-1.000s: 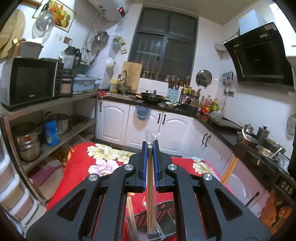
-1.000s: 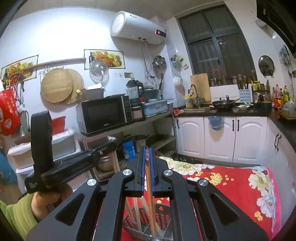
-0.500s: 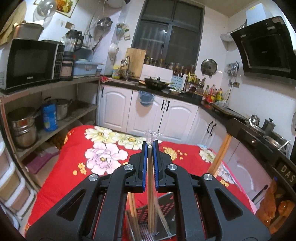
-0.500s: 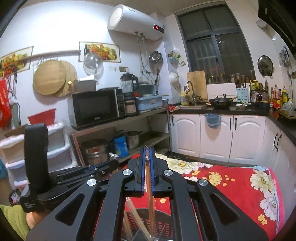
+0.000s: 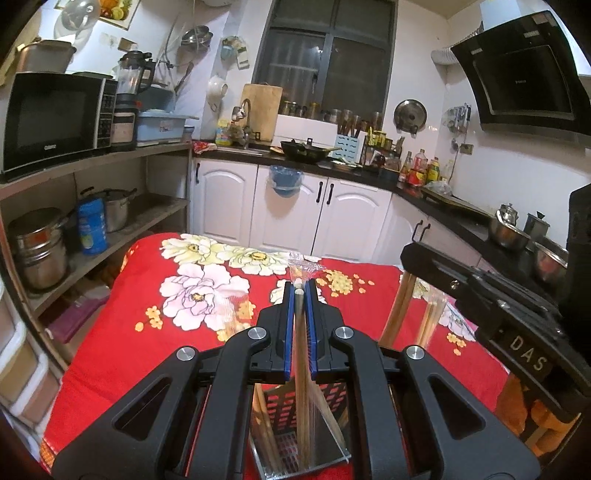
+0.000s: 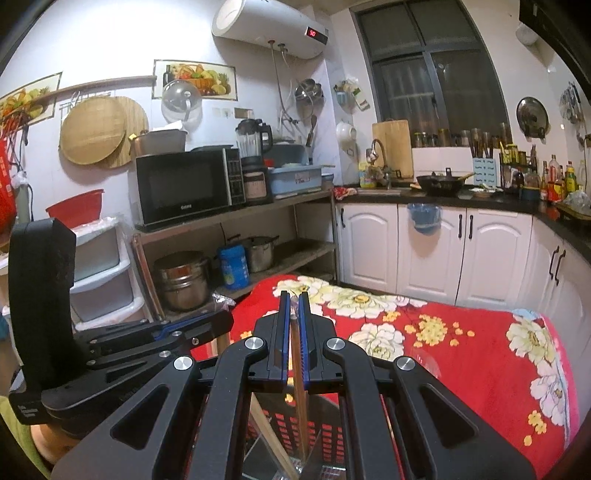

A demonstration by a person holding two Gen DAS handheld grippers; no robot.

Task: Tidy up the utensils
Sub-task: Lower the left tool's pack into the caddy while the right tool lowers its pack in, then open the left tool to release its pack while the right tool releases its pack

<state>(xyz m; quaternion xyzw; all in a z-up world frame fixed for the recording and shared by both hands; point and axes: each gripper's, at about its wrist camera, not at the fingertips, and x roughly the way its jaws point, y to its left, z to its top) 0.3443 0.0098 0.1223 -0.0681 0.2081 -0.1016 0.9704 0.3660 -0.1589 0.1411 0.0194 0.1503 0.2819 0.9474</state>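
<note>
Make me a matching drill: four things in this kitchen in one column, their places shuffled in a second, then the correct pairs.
Things:
1. microwave
2. wok
3. blue can
4. water heater

Places:
A. on the black counter
B. high on the wall
C. top shelf of the rack
D. lower shelf, beside a steel pot

Pairs: 1-C, 2-A, 3-D, 4-B

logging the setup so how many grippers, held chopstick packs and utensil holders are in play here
grippers: 2, the left gripper and the right gripper, each with its fingers shut on a pack
chopstick packs held: 2, the left pack and the right pack
utensil holder: 1
total: 5
Loose chopsticks in the holder are too hidden to count.
</note>
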